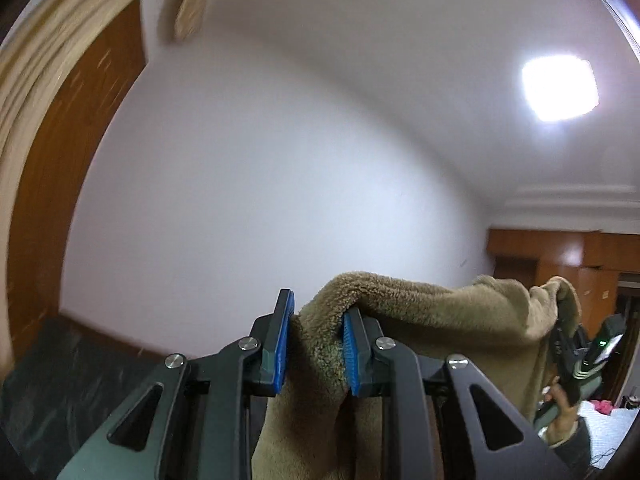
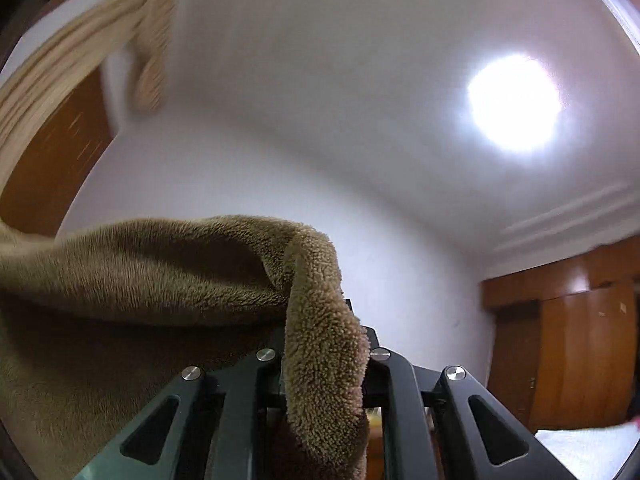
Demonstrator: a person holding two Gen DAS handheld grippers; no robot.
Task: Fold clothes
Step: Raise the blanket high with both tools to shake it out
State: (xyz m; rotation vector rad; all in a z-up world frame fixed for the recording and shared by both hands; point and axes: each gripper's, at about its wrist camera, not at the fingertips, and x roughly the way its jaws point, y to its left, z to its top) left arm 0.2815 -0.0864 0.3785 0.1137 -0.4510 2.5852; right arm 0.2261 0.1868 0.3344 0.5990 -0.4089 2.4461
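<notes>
You are holding a tan fleece garment (image 1: pixel 420 304) aloft between two grippers, both cameras tilting up toward the white wall (image 1: pixel 280 180) and the ceiling light (image 1: pixel 560 88). Your left gripper (image 1: pixel 316 344) is pinching a bunched fold of the fleece between its blue pads (image 1: pixel 280 344), the jaws drawn in but still parted by the thickness of the cloth. Your right gripper (image 2: pixel 326 360) is clamping another fold of the same garment; the fleece is draping over its fingers and hiding the pads, so the closure is being judged from the cloth rising tight out of the gap. In the left wrist view the right gripper (image 1: pixel 568 336) is appearing at the far right, with your hand (image 1: pixel 560 404) on its handle, and the top edge of the garment is sagging in a shallow curve between the two grips. The relation that matters is this one: the held edge is running side to side from one gripper to the other, and the rest of the garment is hanging below, out of both views. A pale, blurred strip of fabric (image 1: pixel 52 64) is sweeping across the upper left of both views; whether it belongs to the same garment cannot be told. The scene is suiting either spreading the piece out or carrying a fold over. A white bed (image 2: pixel 588 448) is showing at lower right.
</notes>
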